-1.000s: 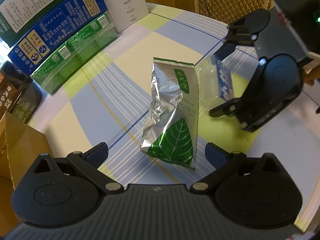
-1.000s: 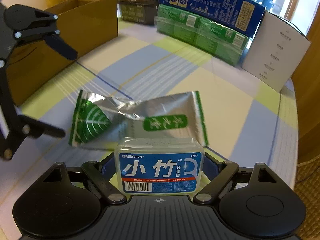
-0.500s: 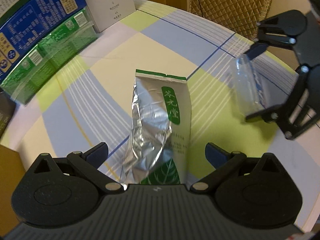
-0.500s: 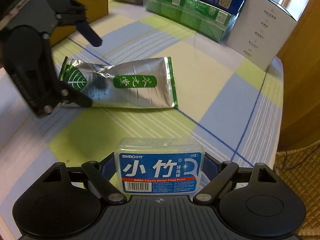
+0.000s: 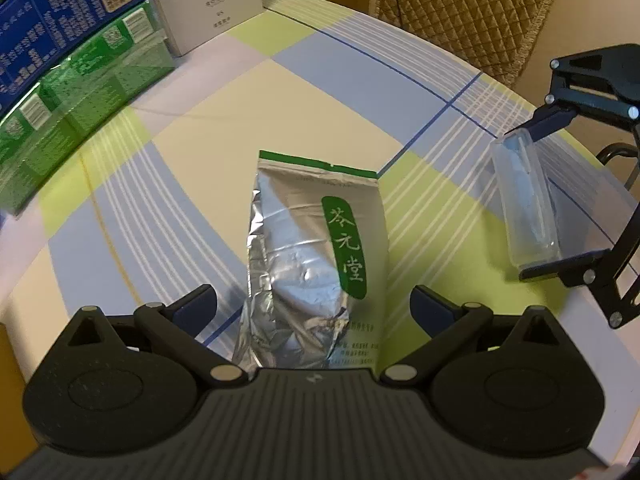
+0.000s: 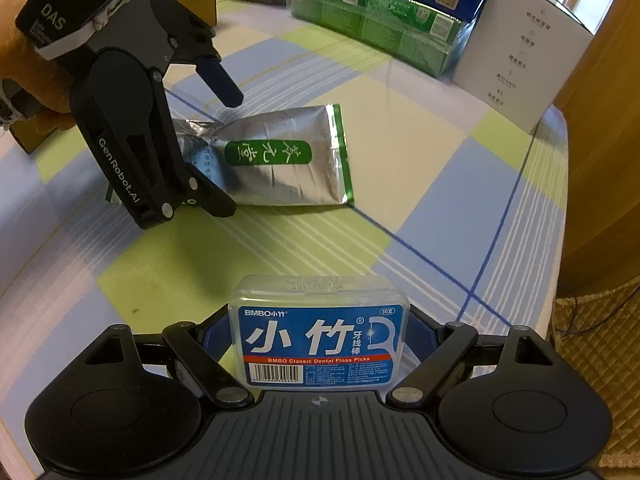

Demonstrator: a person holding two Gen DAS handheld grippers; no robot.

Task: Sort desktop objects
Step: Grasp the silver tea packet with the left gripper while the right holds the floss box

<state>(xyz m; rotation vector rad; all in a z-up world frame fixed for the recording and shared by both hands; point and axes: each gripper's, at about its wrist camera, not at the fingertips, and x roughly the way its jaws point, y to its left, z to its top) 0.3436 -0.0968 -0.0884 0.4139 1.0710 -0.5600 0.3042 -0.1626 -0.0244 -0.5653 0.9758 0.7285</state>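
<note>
On the table (image 5: 400,92), left gripper (image 5: 314,306) fingers spread astride the tea pouch (image 5: 320,252): close squarely. Right gripper (image 6: 320,344) clamps the floss box (image 6: 320,340).

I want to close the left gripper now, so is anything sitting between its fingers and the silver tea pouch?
Nothing visible does. The left gripper is open, with the tea pouch lying flat on the tablecloth between its fingers, no other item in the gap.

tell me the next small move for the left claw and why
Probably ease the left claw down and shut it on the tea bag. Its jaws stand open on either side of the bag, which lies flat on the table, while the right claw already holds the floss box.
</note>
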